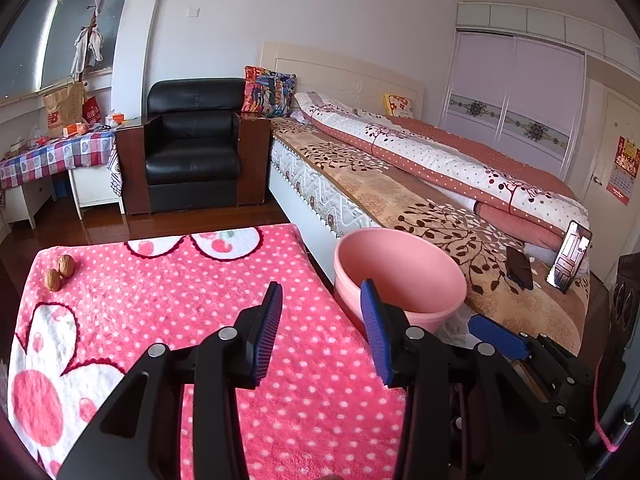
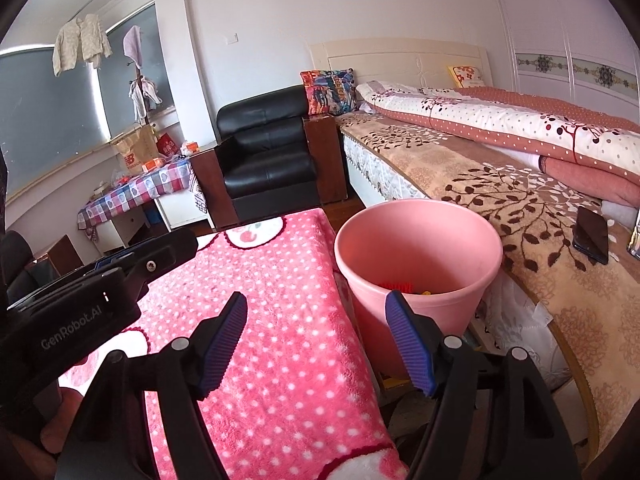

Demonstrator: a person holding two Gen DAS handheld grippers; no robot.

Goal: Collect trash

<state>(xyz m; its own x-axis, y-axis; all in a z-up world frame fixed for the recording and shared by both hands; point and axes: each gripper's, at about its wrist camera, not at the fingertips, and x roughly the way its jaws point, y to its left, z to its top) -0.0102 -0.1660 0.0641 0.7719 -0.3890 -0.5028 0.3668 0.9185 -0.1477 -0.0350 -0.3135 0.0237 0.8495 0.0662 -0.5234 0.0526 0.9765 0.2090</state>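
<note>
Both the left gripper (image 1: 320, 312) and right gripper (image 2: 316, 320) are held wide open and empty beside the pink bin (image 2: 416, 256), so the two walnuts (image 1: 60, 272) must be reached next.

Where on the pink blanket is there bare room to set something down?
Most of the pink blanket is bare, from the two walnuts at its far left corner across to the edge by the pink bin. Only that walnut corner is occupied.

I see a pink bin (image 2: 420, 264), a hot-pink blanket (image 1: 200, 312) with white polka dots on the counter, two brown walnuts (image 1: 60, 272) at its far left corner, and blue ribbed pads (image 1: 270, 332) on black tools.
</note>
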